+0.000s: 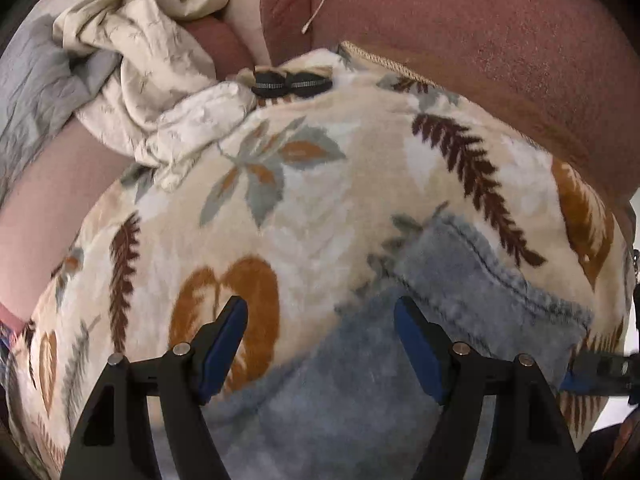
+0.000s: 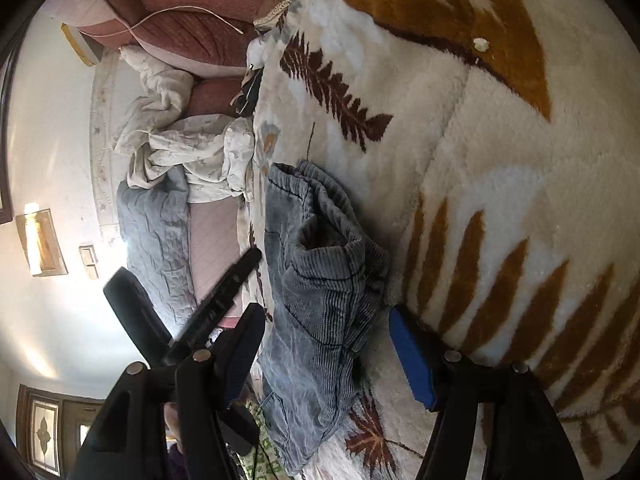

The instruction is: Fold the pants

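A pair of pale blue corduroy pants (image 2: 320,292) is seen bunched in a loose heap on a leaf-patterned fleece blanket (image 2: 500,184), near the blanket's edge on the side of the rumpled cream sheet (image 2: 180,148). The left gripper (image 1: 320,340) is held steeply downward just above the pants, its blue-padded jaws spread wide with nothing between them; one pad hangs over the blue cloth, the other over an orange leaf of the blanket beside the pants. The right gripper (image 2: 326,354) is angled more shallowly along the pants' length, jaws likewise parted and gripping nothing, the cloth lying in the gap without being pressed. The pants are judged soft, light and limp, with ribbed cloth unlikely to slip from the pads; thick seams and the waistband would give the firmest hold, and a hem or waistband corner is best pinched by each gripper so the heap can be shaken flat. Beyond the pants, a black strap with buckle (image 1: 292,85) lies at the blanket's far edge, with reddish cushions (image 1: 480,20) behind.
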Demonstrator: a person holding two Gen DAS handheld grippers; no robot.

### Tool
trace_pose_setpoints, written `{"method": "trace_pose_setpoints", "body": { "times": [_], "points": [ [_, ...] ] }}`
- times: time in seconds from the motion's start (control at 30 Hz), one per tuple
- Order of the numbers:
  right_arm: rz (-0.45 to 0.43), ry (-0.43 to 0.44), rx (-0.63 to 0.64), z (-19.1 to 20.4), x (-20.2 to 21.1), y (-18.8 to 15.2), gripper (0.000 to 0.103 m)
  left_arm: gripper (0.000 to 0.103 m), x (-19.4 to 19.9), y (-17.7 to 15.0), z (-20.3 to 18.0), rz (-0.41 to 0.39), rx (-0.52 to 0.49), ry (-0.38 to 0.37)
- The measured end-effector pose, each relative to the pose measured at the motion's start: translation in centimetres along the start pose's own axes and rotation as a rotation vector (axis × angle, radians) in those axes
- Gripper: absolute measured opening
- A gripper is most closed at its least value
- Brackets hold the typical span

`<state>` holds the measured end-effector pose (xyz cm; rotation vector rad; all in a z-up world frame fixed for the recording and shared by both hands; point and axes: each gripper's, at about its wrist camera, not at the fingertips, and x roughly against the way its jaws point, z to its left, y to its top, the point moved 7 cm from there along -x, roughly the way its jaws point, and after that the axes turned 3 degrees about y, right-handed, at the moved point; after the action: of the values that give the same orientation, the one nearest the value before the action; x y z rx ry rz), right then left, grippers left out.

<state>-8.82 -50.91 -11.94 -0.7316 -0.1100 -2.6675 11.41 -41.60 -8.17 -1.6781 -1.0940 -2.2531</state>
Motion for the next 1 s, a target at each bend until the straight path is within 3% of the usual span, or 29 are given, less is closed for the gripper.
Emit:
{"method": "trace_pose_setpoints", "body": {
  "times": [0.17, 0.33, 0.63, 0.8, 1.0],
  "points": [
    [-0.003, -0.011, -0.004, 0.0, -0.5, 0.4, 0.068, 0.076, -1.3, 1.1, -1.3, 0.016, -0.054, -0.039],
    [-0.021, 0.008, -0.027, -0.1, -0.5, 0.7, 0.068, 0.076, -2.0, 0.7, -3.0, 0.021, -0.113, -0.124],
    [-0.066, 0.019, -0.037, 0.1, -0.3, 0.8, 0.068, 0.076, -3.6, 0.4, -3.9, 0.045, -0.098, -0.284],
    [-0.068, 0.013, -0.017, 0.4, -0.5, 0.9, 0.068, 0.076, -4.5, -0.4, -5.1, 0.138, -0.074, -0.445],
    [-0.079, 0.004, -0.022, 0.3, -0.9, 1.2, 0.065, 0.078, -5.0, -0.3, -5.2, 0.170, -0.063, -0.481]
  ]
}}
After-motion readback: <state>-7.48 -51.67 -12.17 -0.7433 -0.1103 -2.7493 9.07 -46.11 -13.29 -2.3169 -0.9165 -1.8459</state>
